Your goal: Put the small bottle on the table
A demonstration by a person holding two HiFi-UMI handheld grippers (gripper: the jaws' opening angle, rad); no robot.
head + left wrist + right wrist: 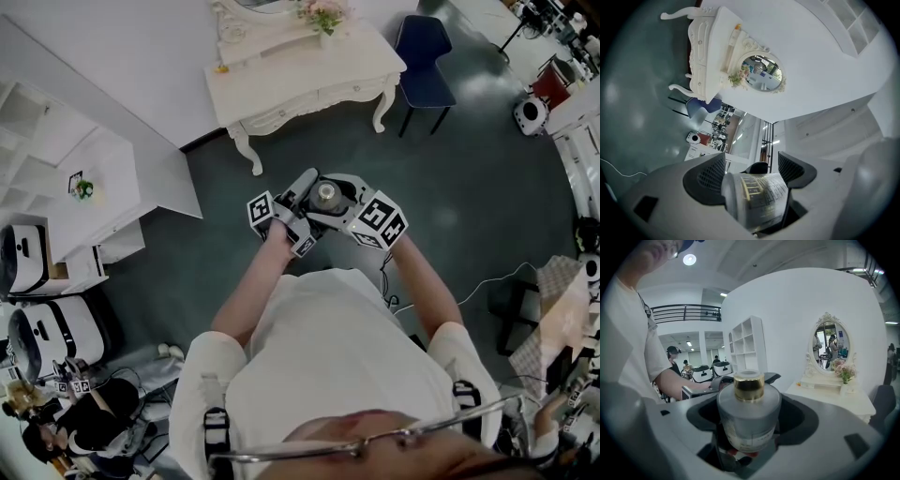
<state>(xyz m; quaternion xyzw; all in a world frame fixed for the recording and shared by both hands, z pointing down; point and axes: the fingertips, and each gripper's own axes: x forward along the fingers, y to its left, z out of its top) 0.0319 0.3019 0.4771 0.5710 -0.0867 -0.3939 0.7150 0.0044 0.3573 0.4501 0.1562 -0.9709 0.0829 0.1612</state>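
The small bottle (pixel 325 195), frosted grey glass with a gold cap, is held in the air over the dark floor, between my two grippers. In the right gripper view the small bottle (pixel 749 416) stands upright between the jaws of my right gripper (pixel 750 427), which is shut on it. The left gripper view shows the bottle's labelled side (pixel 759 194), with my left gripper (pixel 752 180) shut on it from the opposite side. Both grippers (pixel 291 211) (pixel 361 211) meet in front of my chest. The white dressing table (pixel 352 70) stands ahead of them.
An oval mirror (pixel 828 344) and pink flowers (pixel 323 14) sit on the dressing table's top. A dark blue chair (pixel 424 56) stands to its right. White shelves (pixel 56 169) lie at the left. A cable (pixel 487 281) crosses the floor at the right.
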